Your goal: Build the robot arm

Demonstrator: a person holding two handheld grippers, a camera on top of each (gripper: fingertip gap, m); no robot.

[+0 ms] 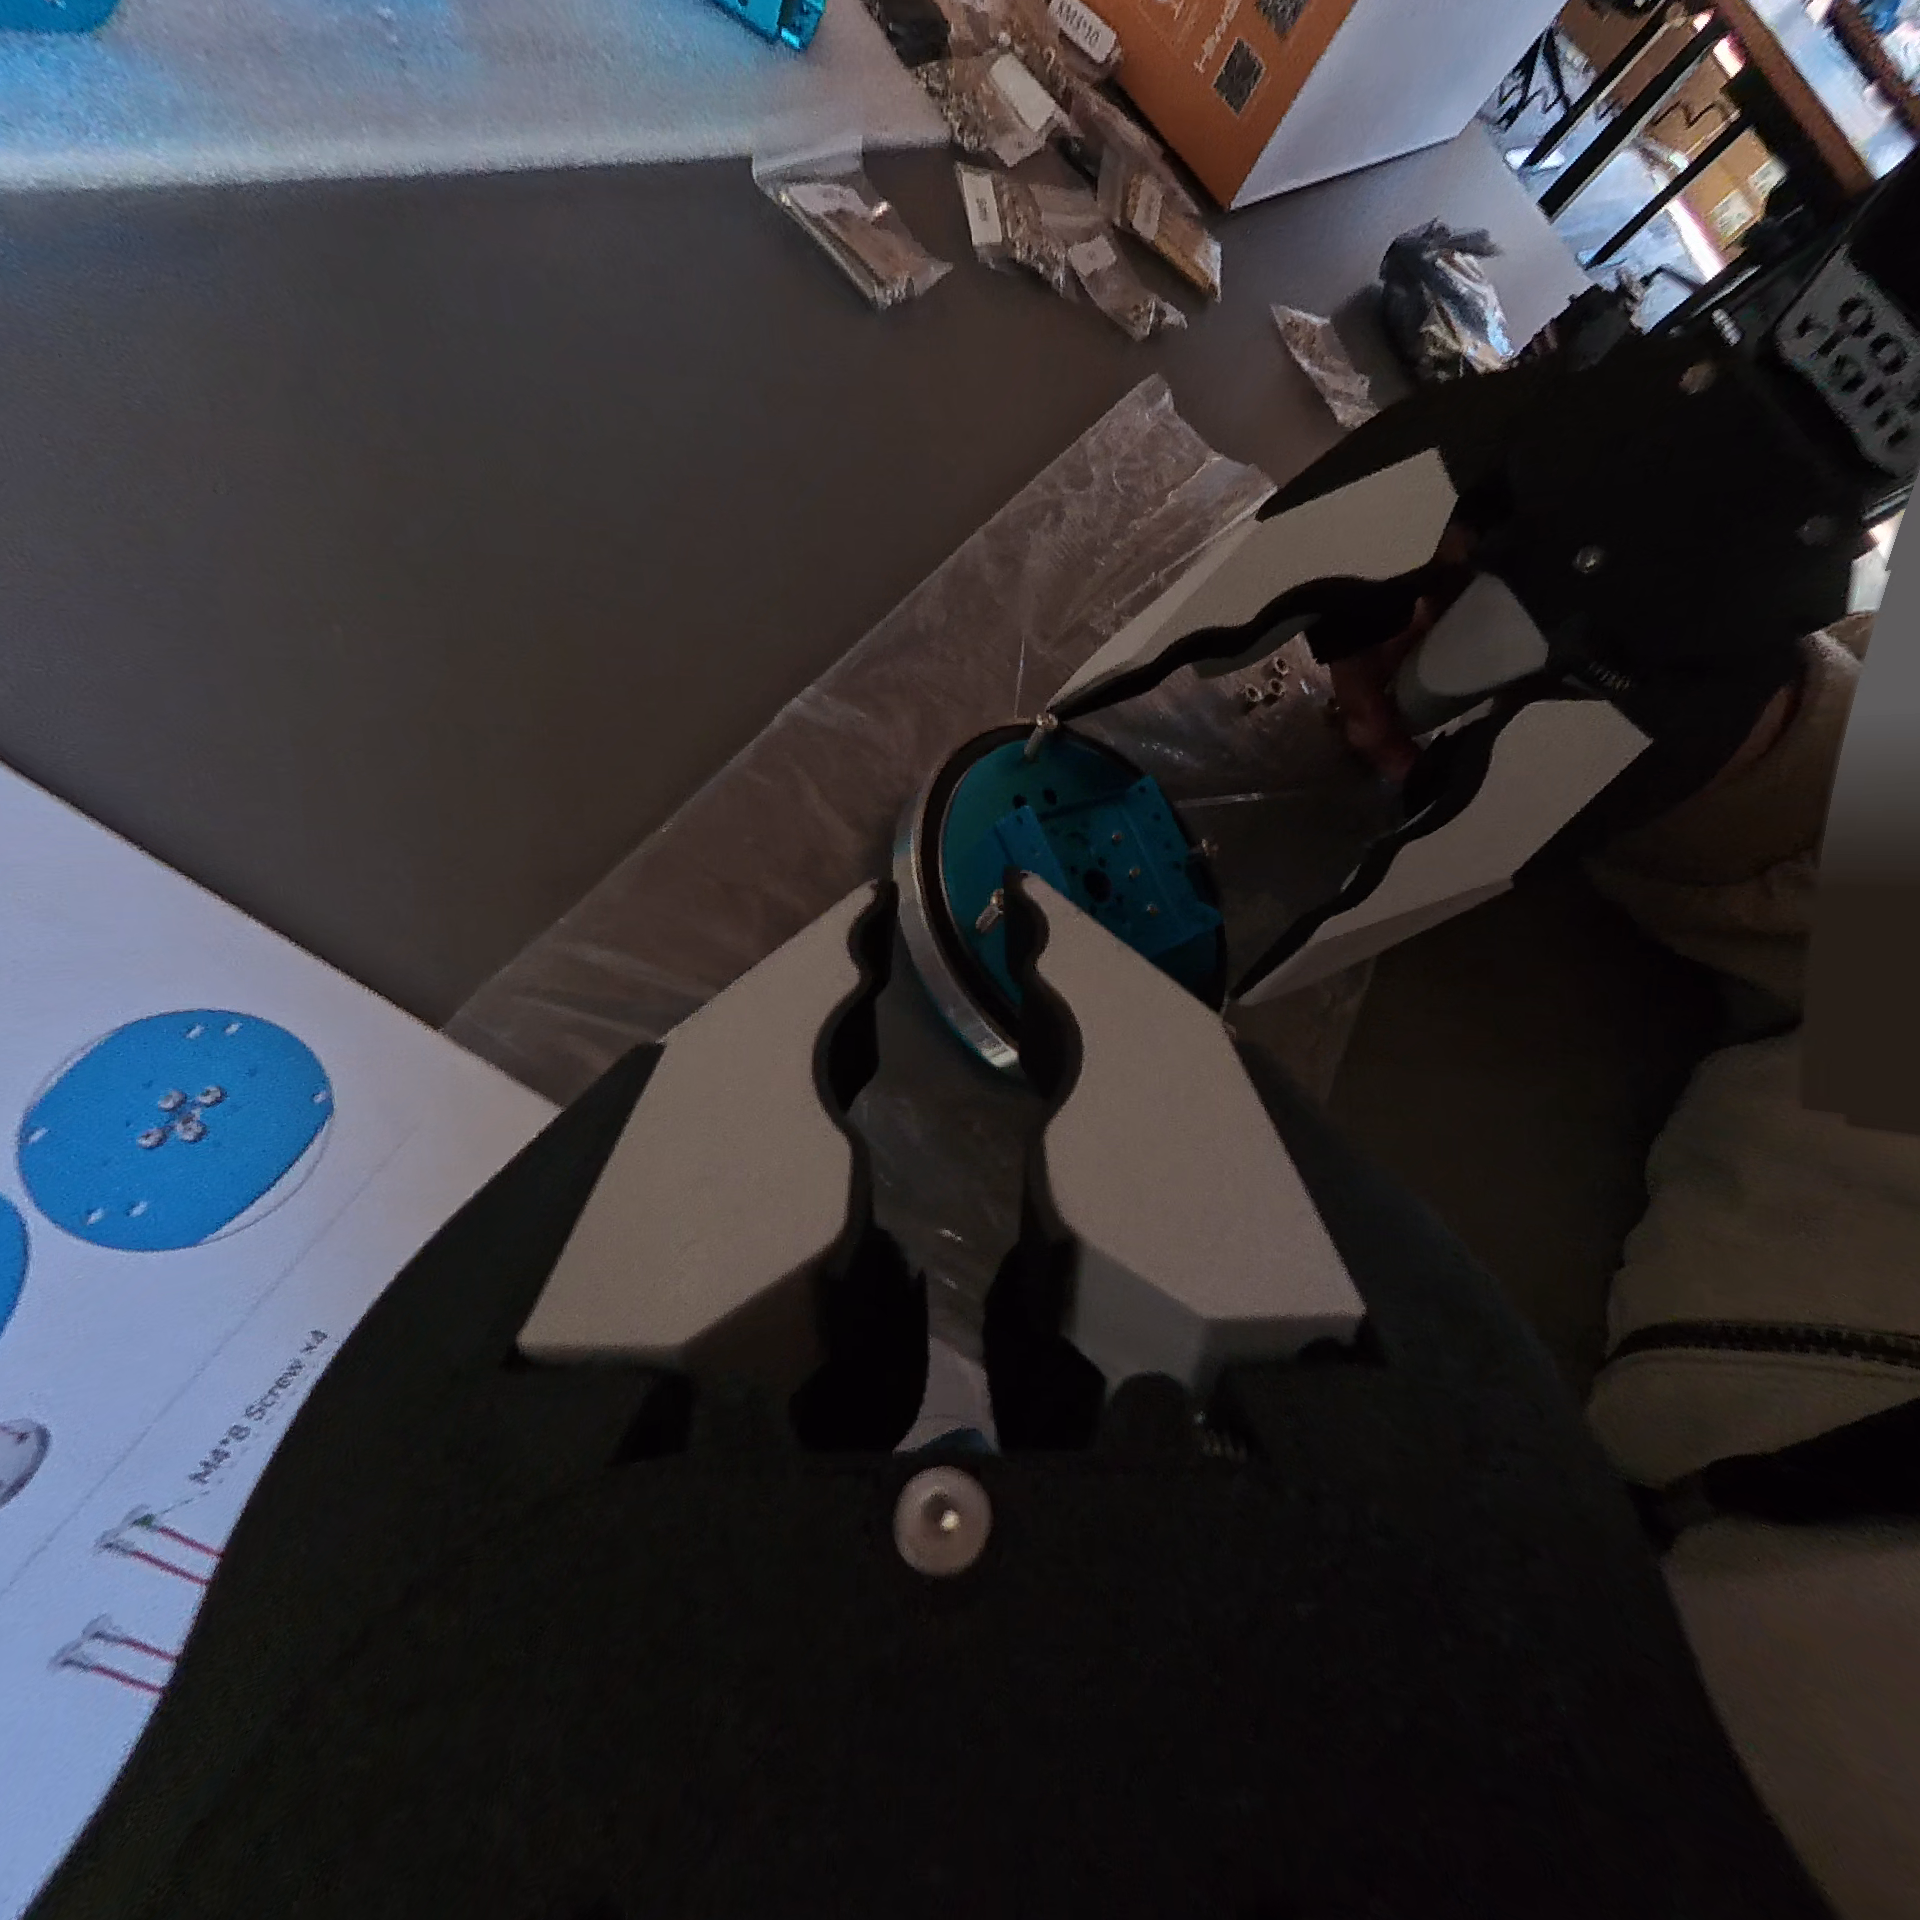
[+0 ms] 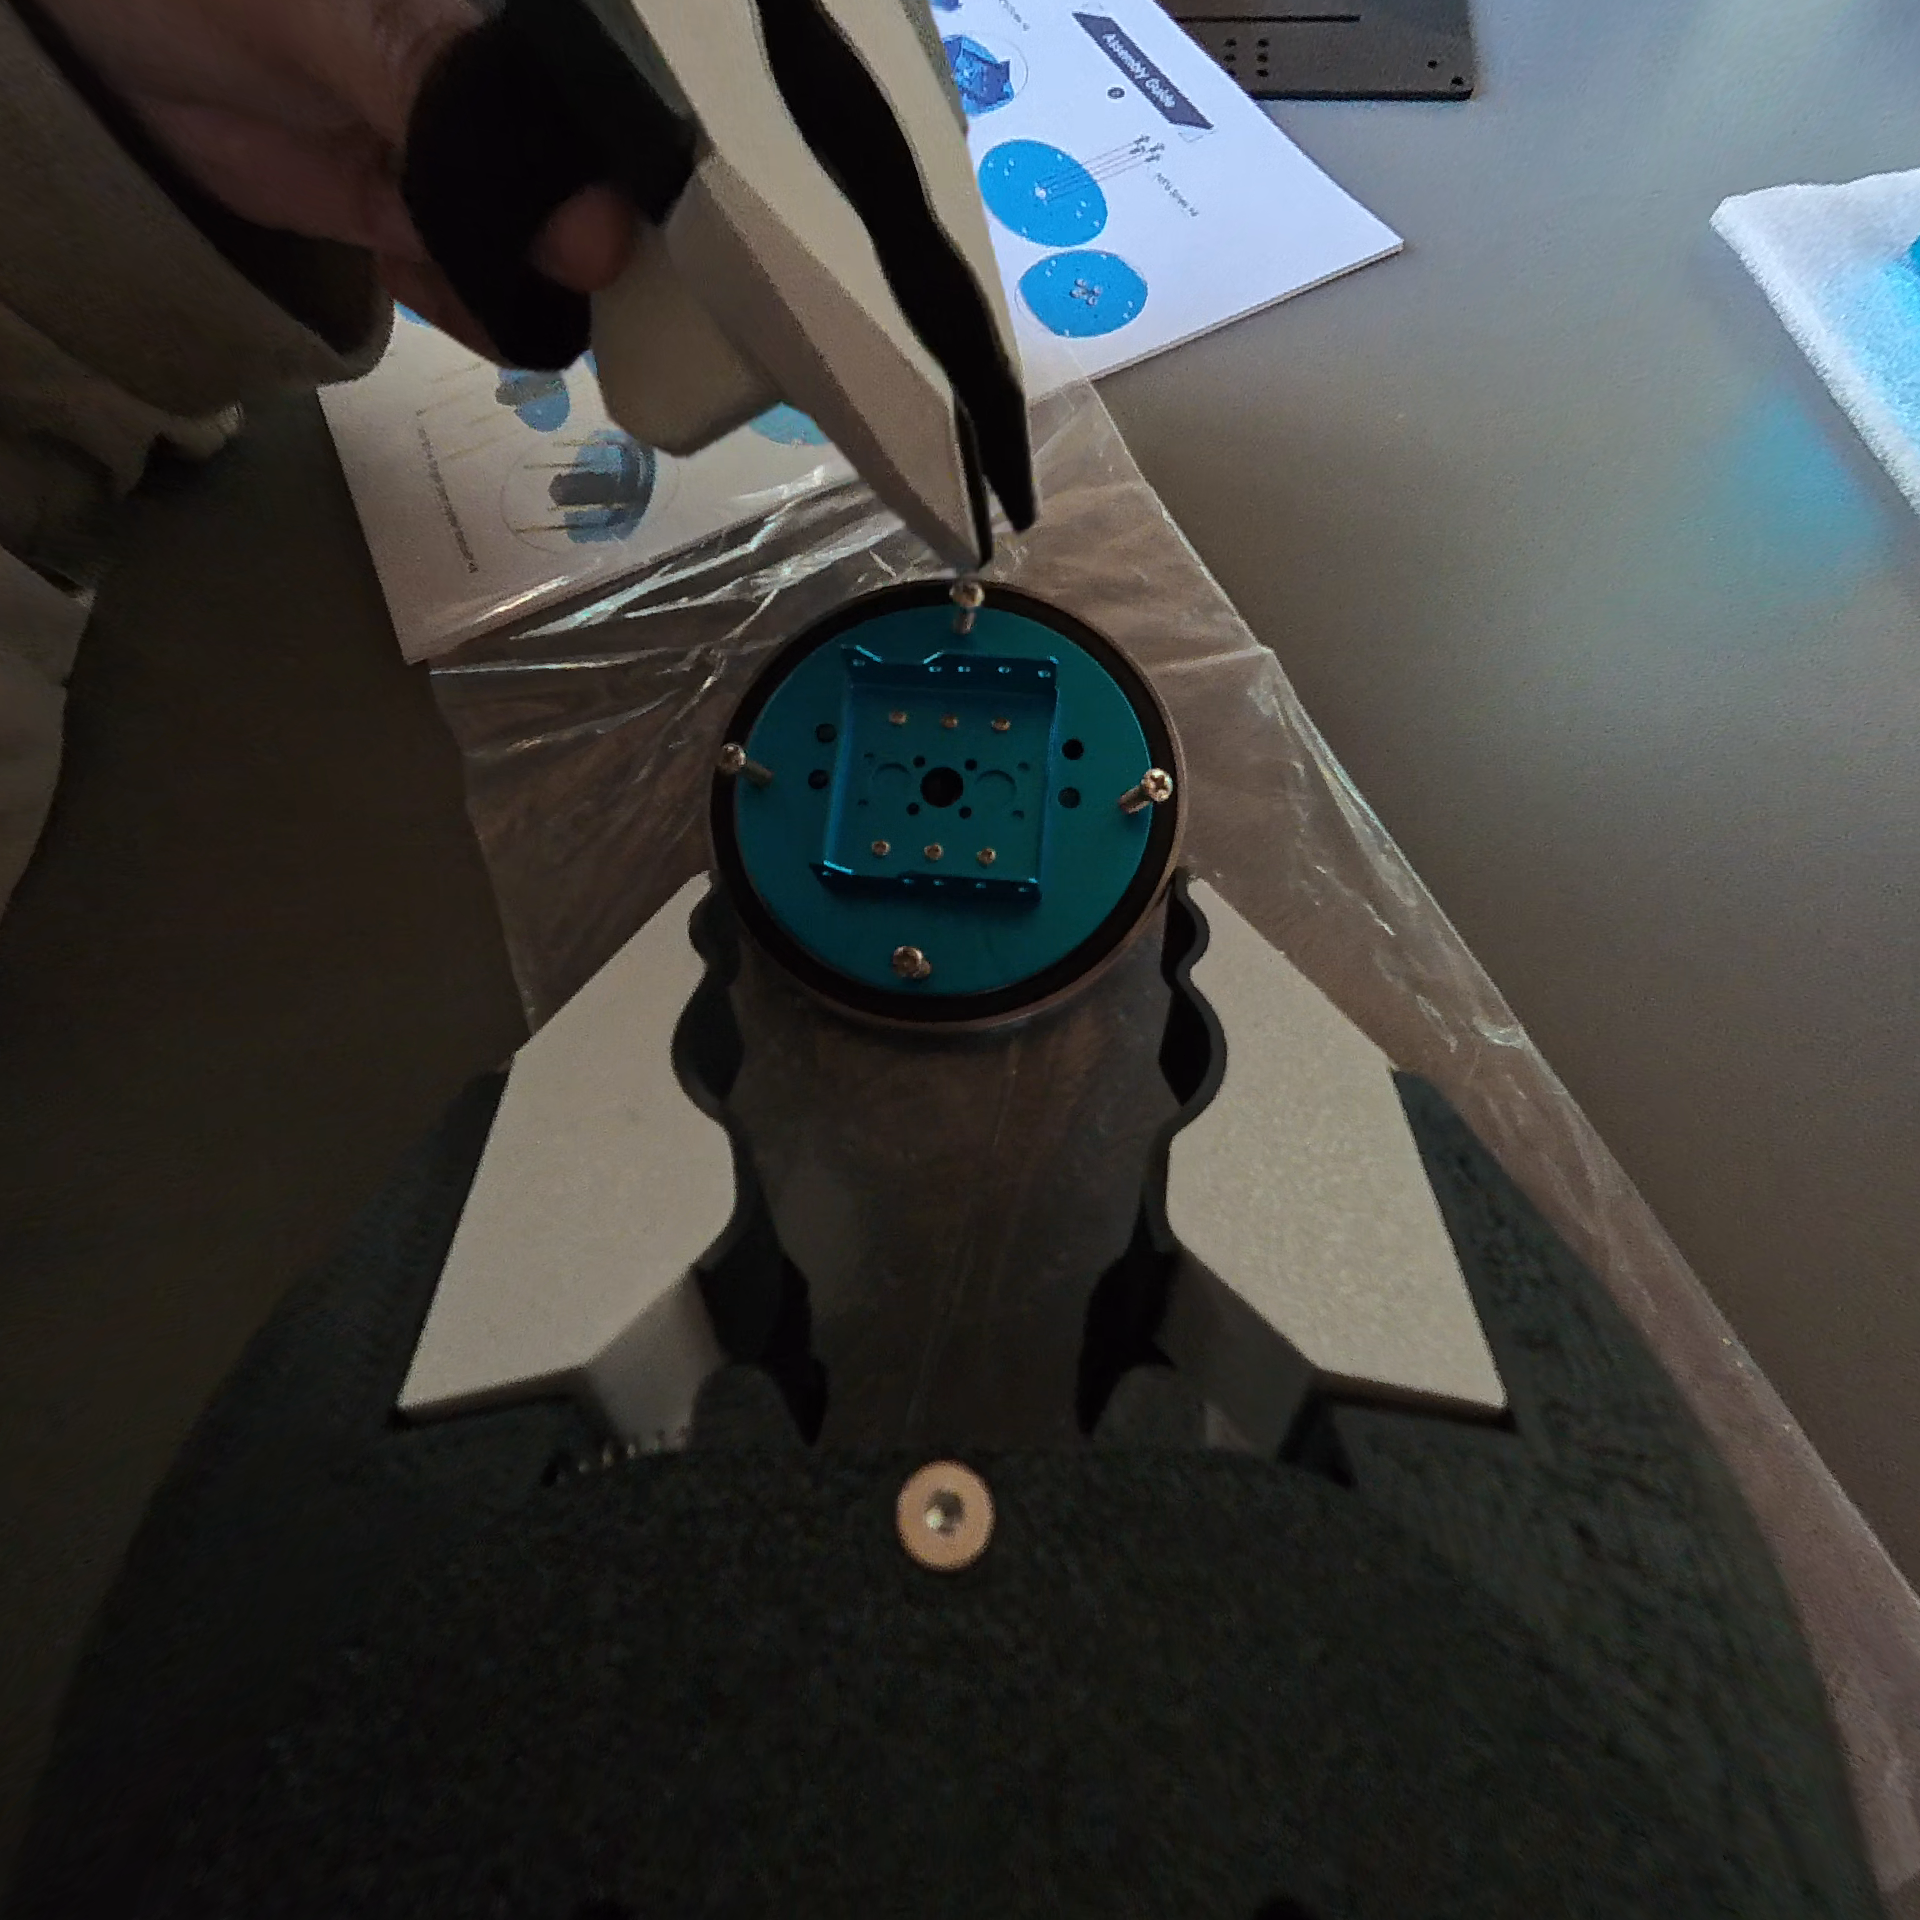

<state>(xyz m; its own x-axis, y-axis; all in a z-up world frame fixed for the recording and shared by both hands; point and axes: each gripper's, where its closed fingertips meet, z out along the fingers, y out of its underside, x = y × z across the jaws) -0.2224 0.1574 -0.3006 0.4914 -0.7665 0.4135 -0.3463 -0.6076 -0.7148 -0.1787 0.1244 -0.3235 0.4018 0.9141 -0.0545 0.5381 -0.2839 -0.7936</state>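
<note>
A round blue plate (image 2: 1091,883) in a dark and silver ring carries a square blue bracket (image 2: 940,774). Several screws stand loose around its edge. My right gripper (image 2: 945,894) has a fingertip on each side of the ring and clamps it; it also shows in the left wrist view (image 1: 1143,857). My left gripper (image 1: 954,891) comes in from above in the right wrist view (image 2: 997,540). Its jaws are a narrow gap apart, over the far-edge screw (image 2: 966,597). That screw (image 1: 987,914) lies by one fingertip, not pinched.
The plate rests on a clear plastic bag (image 2: 1195,582) on a dark table. A printed instruction sheet (image 2: 1195,208) lies beyond it. Small hardware bags (image 1: 1039,208), an orange box (image 1: 1216,73), loose nuts (image 1: 1262,681), white foam (image 2: 1829,281) and a black plate (image 2: 1351,52) lie around. The left gripper's tips are roughly 7 cm from the right gripper's.
</note>
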